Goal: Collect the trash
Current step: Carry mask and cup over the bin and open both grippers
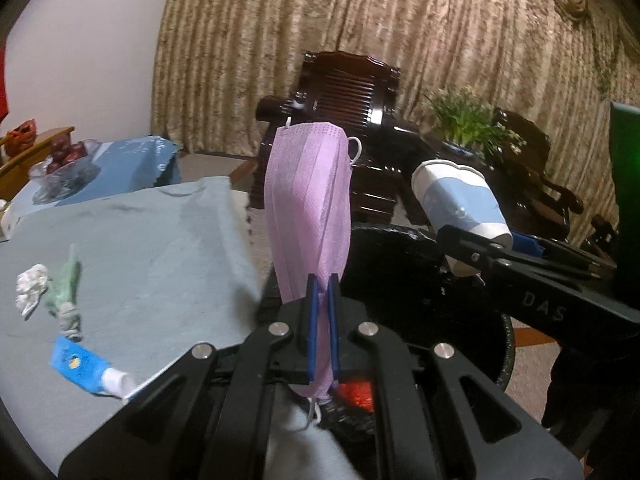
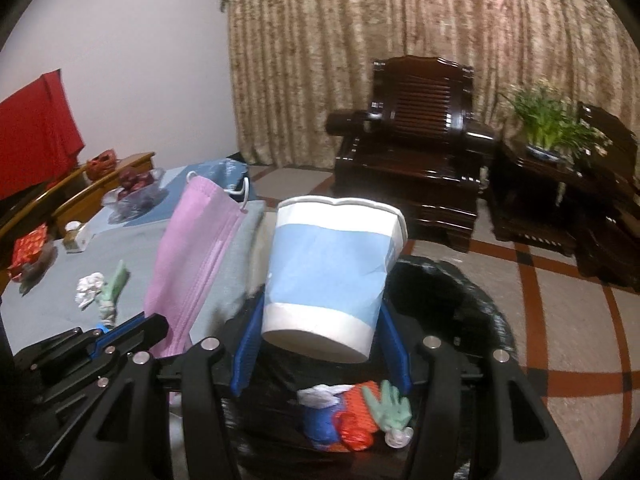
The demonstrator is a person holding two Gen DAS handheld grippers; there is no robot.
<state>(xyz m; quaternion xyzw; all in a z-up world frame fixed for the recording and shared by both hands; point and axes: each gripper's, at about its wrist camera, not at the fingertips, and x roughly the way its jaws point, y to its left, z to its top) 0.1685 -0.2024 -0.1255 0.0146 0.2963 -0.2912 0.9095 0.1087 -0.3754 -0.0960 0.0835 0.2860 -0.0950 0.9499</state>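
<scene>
My left gripper (image 1: 323, 280) is shut on a pink face mask (image 1: 308, 208) that stands up from its blue pads, held over the edge of a black-lined trash bin (image 1: 400, 248). My right gripper (image 2: 322, 312) is shut on a white and blue paper cup (image 2: 328, 272), held above the same bin (image 2: 472, 304); the cup also shows in the left wrist view (image 1: 460, 204). Trash lies inside the bin (image 2: 352, 416). On the blue-grey tablecloth (image 1: 140, 248) lie a crumpled white tissue (image 1: 32, 288), a green wrapper (image 1: 66, 292) and a blue tube (image 1: 86, 366).
A dark wooden armchair (image 2: 416, 152) and a side table with a potted plant (image 2: 548, 124) stand behind the bin before a beige curtain. A glass bowl of red fruit (image 1: 64, 168) sits at the table's far end. A red cloth (image 2: 32, 140) hangs at the left.
</scene>
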